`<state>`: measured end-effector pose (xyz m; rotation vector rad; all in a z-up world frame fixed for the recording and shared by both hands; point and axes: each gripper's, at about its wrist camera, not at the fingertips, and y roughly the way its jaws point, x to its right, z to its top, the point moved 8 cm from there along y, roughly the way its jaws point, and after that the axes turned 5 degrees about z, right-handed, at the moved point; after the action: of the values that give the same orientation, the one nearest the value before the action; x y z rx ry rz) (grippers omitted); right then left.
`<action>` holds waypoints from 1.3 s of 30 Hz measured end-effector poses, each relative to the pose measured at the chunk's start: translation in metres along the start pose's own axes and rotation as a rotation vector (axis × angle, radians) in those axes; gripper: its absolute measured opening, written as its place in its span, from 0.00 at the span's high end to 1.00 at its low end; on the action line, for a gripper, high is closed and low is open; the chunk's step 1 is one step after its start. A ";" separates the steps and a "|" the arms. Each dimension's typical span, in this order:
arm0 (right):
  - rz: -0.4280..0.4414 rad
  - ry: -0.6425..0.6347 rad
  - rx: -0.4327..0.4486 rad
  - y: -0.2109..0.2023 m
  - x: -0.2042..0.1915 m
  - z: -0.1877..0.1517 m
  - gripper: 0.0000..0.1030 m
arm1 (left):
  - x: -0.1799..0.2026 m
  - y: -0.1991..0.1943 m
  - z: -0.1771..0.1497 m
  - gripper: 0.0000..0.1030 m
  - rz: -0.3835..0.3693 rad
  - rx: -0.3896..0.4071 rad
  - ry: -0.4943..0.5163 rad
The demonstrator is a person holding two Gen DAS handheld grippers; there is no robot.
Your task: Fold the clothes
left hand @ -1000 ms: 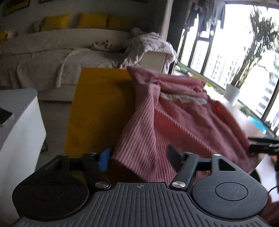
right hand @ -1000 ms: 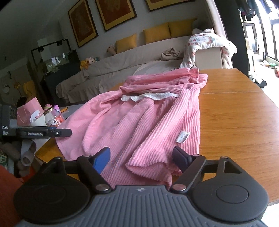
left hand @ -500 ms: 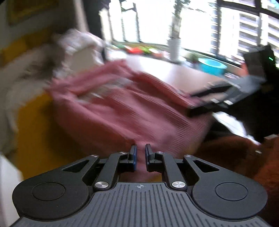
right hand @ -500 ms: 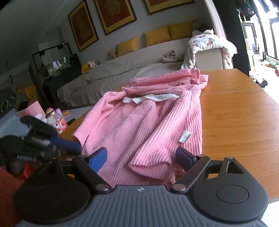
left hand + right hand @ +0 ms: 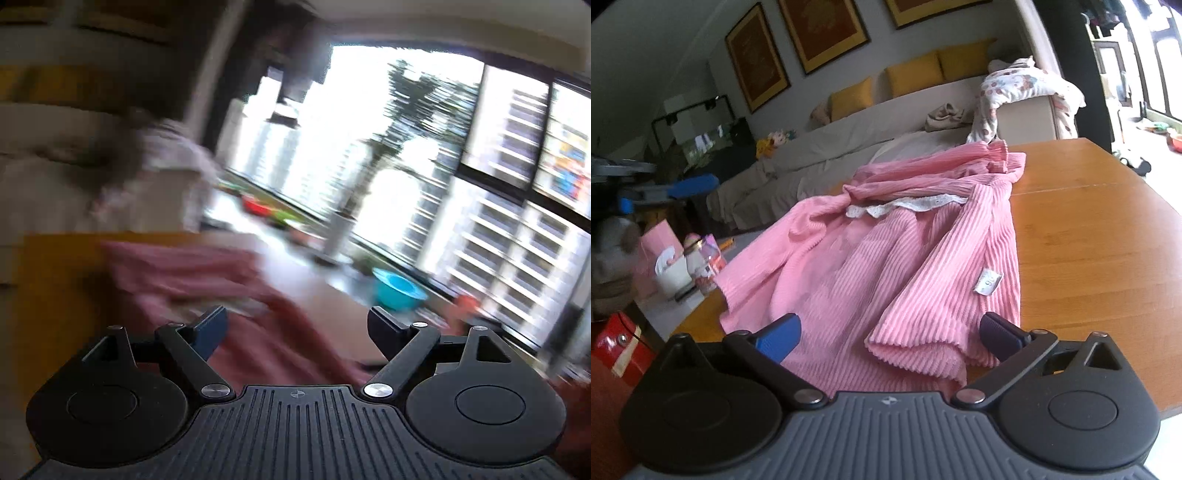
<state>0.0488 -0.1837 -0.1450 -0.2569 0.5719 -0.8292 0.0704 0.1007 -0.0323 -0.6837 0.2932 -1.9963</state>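
Pink ribbed garment lies lengthwise on the wooden desk, hem toward the wide, empty right gripper; left gripper likewise spread wide.

A wooden worktop is filling the right of the room. Behind it, a beige sofa is carrying yellow cushions and a floral blanket. Framed pictures are hanging above. A blue bowl is sitting by the blurred window.
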 end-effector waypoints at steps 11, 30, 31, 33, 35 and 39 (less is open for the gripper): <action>-0.076 -0.039 -0.001 0.004 -0.009 -0.003 0.00 | -0.050 0.085 -0.004 0.64 0.039 -0.102 -0.168; -0.017 -0.053 0.037 -0.014 -0.009 0.038 0.33 | 0.018 0.035 -0.068 0.43 -0.135 -0.228 -0.066; -0.010 -0.031 0.001 -0.005 -0.008 0.031 0.36 | 0.016 0.036 -0.071 0.43 -0.134 -0.230 -0.079; -0.035 -0.028 -0.064 0.013 -0.005 0.011 0.35 | 0.012 0.037 -0.075 0.41 -0.144 -0.222 -0.112; -0.051 -0.084 -0.070 0.016 -0.013 0.005 0.30 | 0.012 0.036 -0.075 0.41 -0.140 -0.222 -0.121; -0.039 -0.088 -0.077 0.010 -0.015 0.014 0.30 | 0.021 0.031 -0.065 0.31 -0.145 -0.216 -0.086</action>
<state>0.0551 -0.1657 -0.1323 -0.3737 0.5182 -0.8309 0.0478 0.0624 -0.0927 -0.9486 0.4224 -2.0844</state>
